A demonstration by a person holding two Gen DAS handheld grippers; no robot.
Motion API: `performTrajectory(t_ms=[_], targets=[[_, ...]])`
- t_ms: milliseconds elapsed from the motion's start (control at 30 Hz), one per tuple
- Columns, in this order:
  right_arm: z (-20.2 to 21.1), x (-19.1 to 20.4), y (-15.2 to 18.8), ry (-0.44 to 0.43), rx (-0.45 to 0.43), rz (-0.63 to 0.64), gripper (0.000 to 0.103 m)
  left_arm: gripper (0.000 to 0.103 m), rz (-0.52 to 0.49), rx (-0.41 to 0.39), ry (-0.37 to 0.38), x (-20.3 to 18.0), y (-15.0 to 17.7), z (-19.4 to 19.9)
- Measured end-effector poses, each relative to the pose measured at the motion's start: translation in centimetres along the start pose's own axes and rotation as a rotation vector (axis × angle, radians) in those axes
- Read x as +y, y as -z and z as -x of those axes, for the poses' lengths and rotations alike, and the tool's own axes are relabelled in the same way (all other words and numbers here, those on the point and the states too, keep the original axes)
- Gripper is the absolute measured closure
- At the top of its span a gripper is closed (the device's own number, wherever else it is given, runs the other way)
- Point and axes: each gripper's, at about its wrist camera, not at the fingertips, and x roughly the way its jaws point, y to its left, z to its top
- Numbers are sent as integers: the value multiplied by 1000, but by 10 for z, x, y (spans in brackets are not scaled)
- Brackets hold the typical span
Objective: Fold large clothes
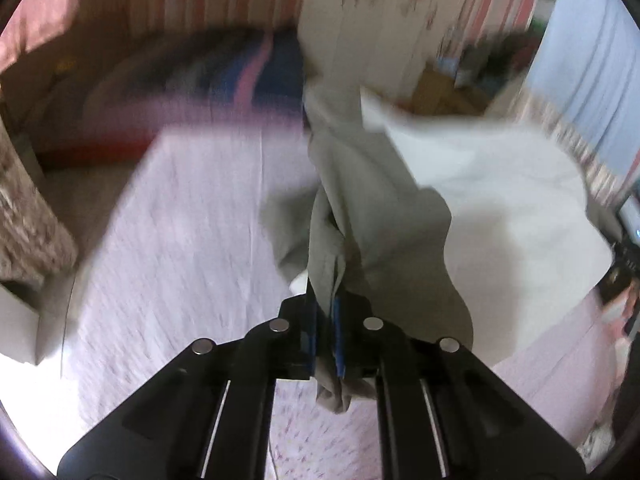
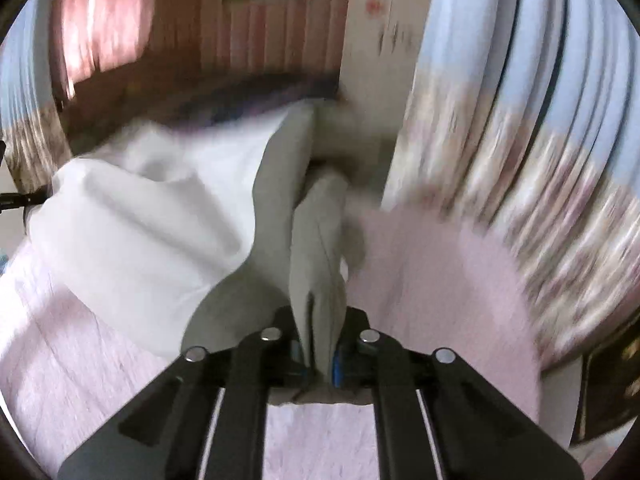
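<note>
While both views are smeared by motion blur, the grips read clearly enough. The left gripper (image 1: 325, 312) has its jaws drawn narrow, the blue pads (image 1: 339, 336) pinching a bunched fold of the grey-and-white garment (image 1: 360, 208); a short tail of cloth hangs out below the jaws toward 6 o'clock. From that pinch the garment runs up toward 12 o'clock and spreads its pale, white part toward 2 o'clock over the pink bedspread (image 1: 180, 240). A stack of folded, striped textiles (image 1: 224, 80) lies at 11 o'clock beyond the bed.

The right gripper (image 2: 318, 344) is likewise nearly closed, clamping a grey fold of the same garment (image 2: 316, 240) between its fingers. The white part billows toward 9 o'clock, and the pink bedspread (image 2: 420, 272) shows at 3 o'clock, with a blue-and-floral curtain (image 2: 540, 100) at 2 o'clock.
</note>
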Motion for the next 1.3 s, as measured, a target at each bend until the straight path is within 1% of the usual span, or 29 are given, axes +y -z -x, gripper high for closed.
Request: performTrajectory(t_ms=[67, 100, 133, 167, 200, 233, 300, 333, 400, 467, 500, 567, 633, 700, 733, 767, 800, 833, 867, 900, 967, 1000, 1067, 1100, 1133, 1200, 1233, 1267, 1300], targets=[[-39, -11, 29, -27, 119, -49, 81, 94, 38, 99, 15, 7, 27, -42], [-41, -15, 38, -45, 134, -77, 72, 91, 57, 107, 29, 11, 33, -48], [-41, -27, 45, -89, 145, -147, 60, 84, 83, 94, 52, 18, 38, -48], [-39, -34, 45, -107, 149, -179, 54, 78, 92, 84, 55, 21, 38, -43], [-30, -46, 43, -134, 139, -222, 47, 59, 94, 78, 37, 23, 37, -38], [-22, -51, 39, -148, 124, -233, 46, 36, 90, 56, -17, 26, 34, -27], [-4, -57, 26, -152, 72, -229, 46, 20, 68, -6, -113, 24, 22, -5], [2, -58, 19, -145, 38, -232, 46, 18, 56, -26, -128, 23, 16, 1], [9, -54, -2, -142, -16, -234, 45, 18, 42, -43, -128, 15, -1, 6], [1, -51, -23, -167, -46, -224, 45, 18, 22, -38, -104, 4, -25, -6], [-12, -47, -38, -179, -37, -223, 45, 18, 13, -20, -89, -1, -37, -18], [-34, -42, -55, -155, -8, -202, 45, 18, 13, 17, -76, -7, -56, -40], [-67, -38, -70, -146, 50, -192, 45, 18, 4, 67, -59, -16, -80, -72], [-85, -37, -77, -152, 89, -218, 46, 20, 0, 113, -55, -24, -95, -103], [-97, -36, -80, -142, 126, -222, 67, 33, 5, 129, -47, -24, -98, -113], [-107, -32, -81, -131, 159, -224, 80, 48, 12, 152, -25, -26, -101, -126], [-110, -28, -81, -117, 153, -210, 90, 71, 17, 174, -6, -28, -103, -136], [-110, -22, -85, -91, 128, -178, 94, 93, 28, 179, 13, -32, -105, -144], [-99, -14, -92, -38, 51, -128, 96, 98, 26, 166, 28, -35, -107, -143], [-86, -10, -96, -25, -15, -116, 98, 100, 24, 135, 29, -36, -107, -139], [-40, -2, -104, -20, -226, -106, 99, 101, 45, -26, 64, -40, -109, -105], [-24, 1, -105, -14, -297, -96, 99, 101, 74, -132, 88, -35, -107, -78], [-8, 2, -107, -37, -355, -102, 98, 100, 116, -240, 109, -22, -103, -50], [-15, -1, -112, -54, -328, -120, 92, 98, 128, -247, 119, -17, -104, -47], [-29, -6, -117, -41, -262, -141, 74, 97, 145, -205, 87, -7, -109, -56], [-67, -22, -120, 16, -87, -201, 56, 90, 172, -98, 41, 8, -113, -79], [-77, -30, -117, -2, -34, -231, 56, 84, 194, -43, -30, 19, -111, -92], [-80, -40, -112, -45, -13, -276, 56, 78, 187, -27, -66, 22, -108, -95], [-72, -51, -104, -89, -33, -330, 50, 64, 173, -23, -109, 24, -105, -94]])
